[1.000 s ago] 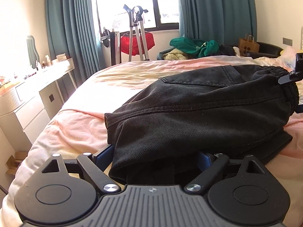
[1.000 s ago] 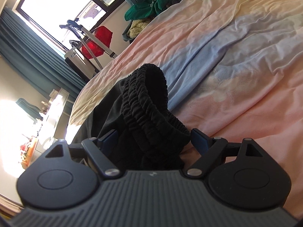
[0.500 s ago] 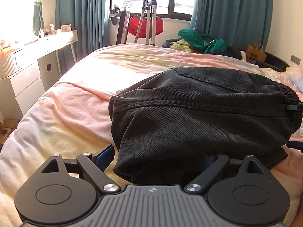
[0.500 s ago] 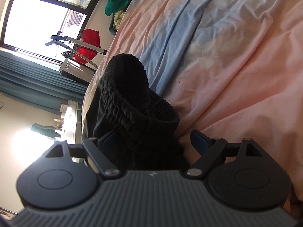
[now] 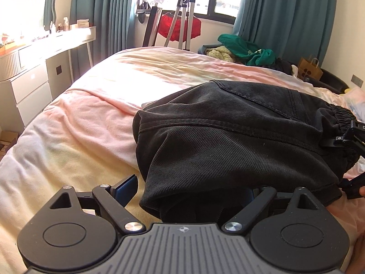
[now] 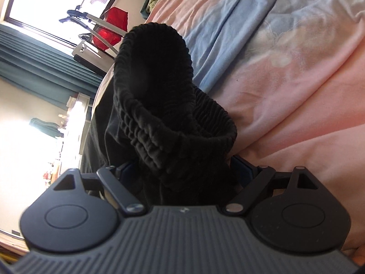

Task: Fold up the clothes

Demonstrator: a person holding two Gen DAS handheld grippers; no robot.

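Left wrist view: black twill trousers with a ribbed elastic waistband [image 5: 228, 137] lie bunched and part-folded on the pink-and-yellow bedsheet [image 5: 79, 125], long axis running left-right across the frame, waistband end to the right. Left gripper [image 5: 191, 196] is wide open, fabric edge draped between the fingers [image 5: 126, 188]; no clamp visible, so it looks like it straddles the cloth, not pinching it. Right gripper [image 5: 349, 157] shows at the right edge at the waistband [image 5: 342, 116].

Right wrist view: right gripper [image 6: 184, 171] also spread, gathered waistband [image 6: 159, 105] sitting between the fingers [image 6: 243, 171] and rising straight ahead; whether it is truly gripped, cannot tell. Each gripper sits at its own end of the trousers, so the next fold probably brings one end over the other along that axis.
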